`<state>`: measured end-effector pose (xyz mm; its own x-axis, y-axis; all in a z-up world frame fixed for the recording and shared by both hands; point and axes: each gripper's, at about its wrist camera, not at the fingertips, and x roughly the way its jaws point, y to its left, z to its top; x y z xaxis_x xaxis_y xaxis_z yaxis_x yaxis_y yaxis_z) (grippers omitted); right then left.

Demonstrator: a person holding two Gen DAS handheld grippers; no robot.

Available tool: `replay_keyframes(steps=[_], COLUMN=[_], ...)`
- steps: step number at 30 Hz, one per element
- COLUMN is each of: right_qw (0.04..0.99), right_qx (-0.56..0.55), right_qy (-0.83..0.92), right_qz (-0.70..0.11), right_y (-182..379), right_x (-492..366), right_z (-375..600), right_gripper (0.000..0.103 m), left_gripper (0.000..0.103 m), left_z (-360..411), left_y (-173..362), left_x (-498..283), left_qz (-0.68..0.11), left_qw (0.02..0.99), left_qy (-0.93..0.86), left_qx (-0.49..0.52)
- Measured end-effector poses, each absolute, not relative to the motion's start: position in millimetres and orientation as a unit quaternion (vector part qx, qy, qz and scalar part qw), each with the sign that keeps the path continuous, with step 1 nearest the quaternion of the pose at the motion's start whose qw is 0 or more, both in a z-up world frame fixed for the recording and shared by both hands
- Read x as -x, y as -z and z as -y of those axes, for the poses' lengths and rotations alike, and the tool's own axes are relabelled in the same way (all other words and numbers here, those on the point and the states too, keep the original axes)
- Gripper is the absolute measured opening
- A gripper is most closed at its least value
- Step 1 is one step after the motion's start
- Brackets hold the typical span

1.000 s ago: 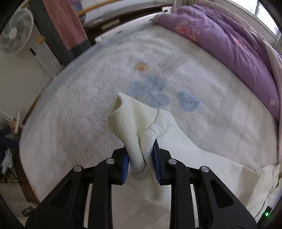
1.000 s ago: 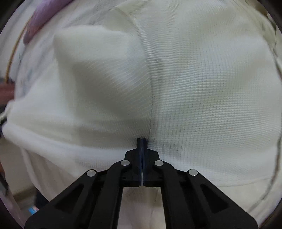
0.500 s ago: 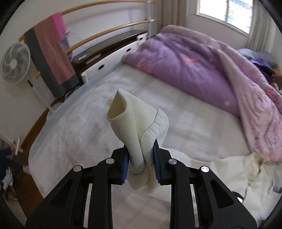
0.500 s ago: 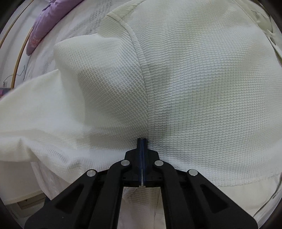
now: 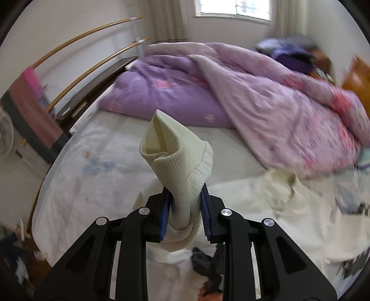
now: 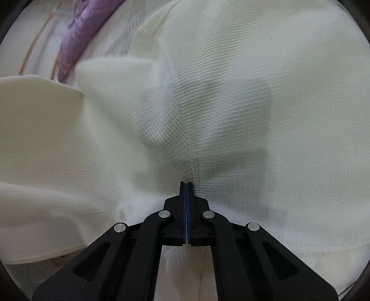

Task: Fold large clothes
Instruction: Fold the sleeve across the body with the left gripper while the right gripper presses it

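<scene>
A cream knit garment point(image 6: 231, 97) lies spread on the bed and fills the right wrist view. My left gripper point(image 5: 185, 208) is shut on the garment's ribbed sleeve cuff point(image 5: 178, 159) and holds it up above the bed, the cuff end standing out past the fingers. More of the garment point(image 5: 289, 203) lies crumpled on the bed at the right. My right gripper point(image 6: 186, 192) is shut, pinching the garment's fabric at a seam point(image 6: 192, 150).
A purple and pink quilt point(image 5: 242, 99) is heaped across the far side of the white bed point(image 5: 97, 180). A rail with a pink towel point(image 5: 30, 97) and a fan point(image 5: 4, 136) stand to the left. A window point(image 5: 233, 9) is behind.
My left gripper has lifted and tilted up with the cuff, bringing the quilt and window into view. The sleeve fabric has swung in from the left in the right wrist view; the right gripper stays pinched.
</scene>
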<state>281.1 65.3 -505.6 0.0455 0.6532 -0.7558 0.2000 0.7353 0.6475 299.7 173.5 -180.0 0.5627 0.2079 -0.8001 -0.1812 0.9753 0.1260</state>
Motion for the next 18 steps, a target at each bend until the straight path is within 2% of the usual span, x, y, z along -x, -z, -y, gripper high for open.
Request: replay_keyframes(steps=[3,9,16,17,18], right_qw=[0.675,0.696,0.693,0.693,0.693], right_qx=[-0.315,-0.333,-0.372,-0.379,-0.382], right_qy=[-0.168,-0.042,0.118,0.133,0.141], right_qz=[-0.645,-0.635,-0.606,-0.599,-0.595], right_y=[486,475,464,461,458], right_x=[-262,-196,-113,-104,-98], right_z=[-3,172,328,341,346], right_gripper=[0.003,0.003,0.003,0.004,0.006], left_gripper=[0.024,0.024,0.026,0.033,0.051], left_z=[-107,10,107,114,120], left_y=[203,271,397,408,419], left_x=[-307,-313,-313,-311,-308], left_qz=[-0.471,-0.504,-0.605,-0.616,-0.632], left_qw=[0.877,0.858,0.789,0.780,0.766], left_qy=[-0.085,-0.029,0.041,0.047,0.061], left_qx=[-0.045,-0.097,-0.096,-0.097,-0.098])
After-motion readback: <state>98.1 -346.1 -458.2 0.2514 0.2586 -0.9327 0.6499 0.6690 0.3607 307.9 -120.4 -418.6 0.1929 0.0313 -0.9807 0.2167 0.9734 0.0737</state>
